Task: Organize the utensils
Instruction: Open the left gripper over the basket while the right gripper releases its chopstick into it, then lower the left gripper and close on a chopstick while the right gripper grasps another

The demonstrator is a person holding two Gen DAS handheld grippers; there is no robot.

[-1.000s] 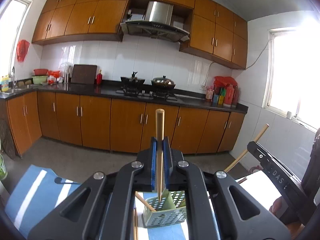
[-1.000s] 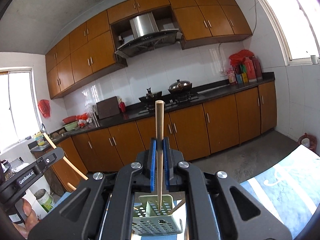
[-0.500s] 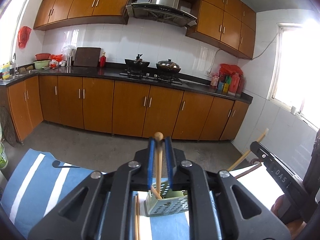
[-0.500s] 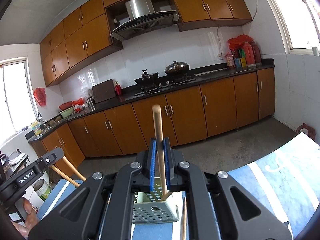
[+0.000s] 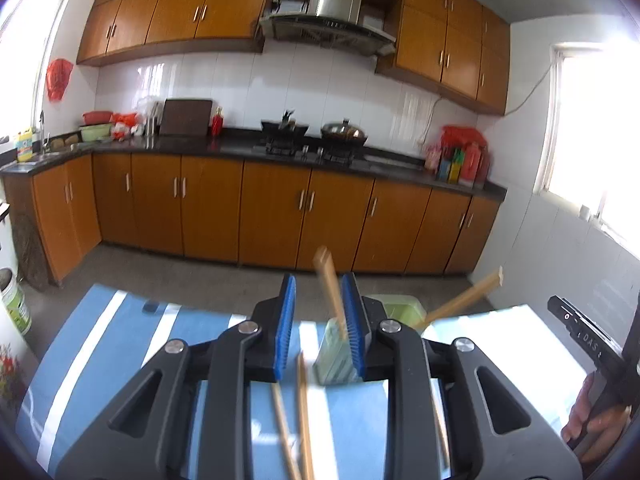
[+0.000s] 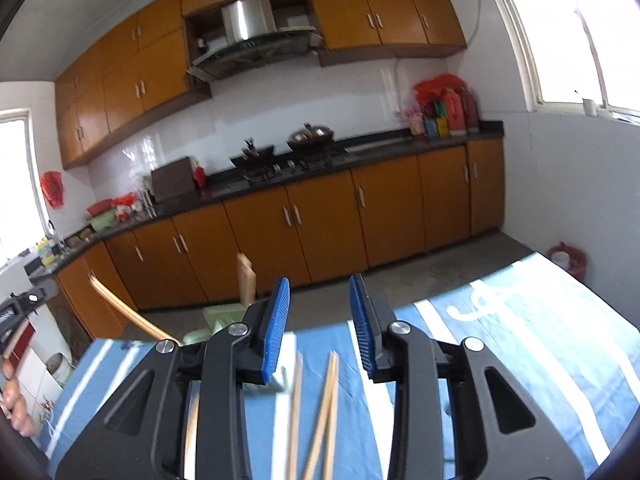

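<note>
Chopsticks are seen in two places: some standing in a pale green holder (image 5: 334, 354), others lying loose on the blue-and-white striped cloth (image 5: 100, 352) of the table.

In the left wrist view, the left tongs (image 5: 319, 330) have just been opening, and their blue pads (image 5: 285, 326) are seen parted. One wooden chopstick (image 5: 331, 286) stands between them, leaning toward 11 o'clock and close to the pad at 3 o'clock; whether it touches that pad cannot be told through the blur. Its lower end is down in the holder. A second chopstick (image 5: 464, 300) leans out of the holder toward 2 o'clock. Two loose chopsticks (image 5: 302, 420) are seen on the cloth at 6 o'clock of the tongs.

In the right wrist view, the right tongs (image 6: 318, 326) have also just been opening; nothing is held between the parted pads. The holder (image 6: 224, 318) is seen at 9 o'clock of these tongs, partly hidden behind the black frame, with one chopstick (image 6: 245, 280) upright in it and another (image 6: 128, 314) slanting toward 10 o'clock. Three loose chopsticks (image 6: 326, 404) lie on the cloth at 6 o'clock. A hand (image 6: 14, 404) on the other device is seen at the picture's 8 o'clock edge.
</note>
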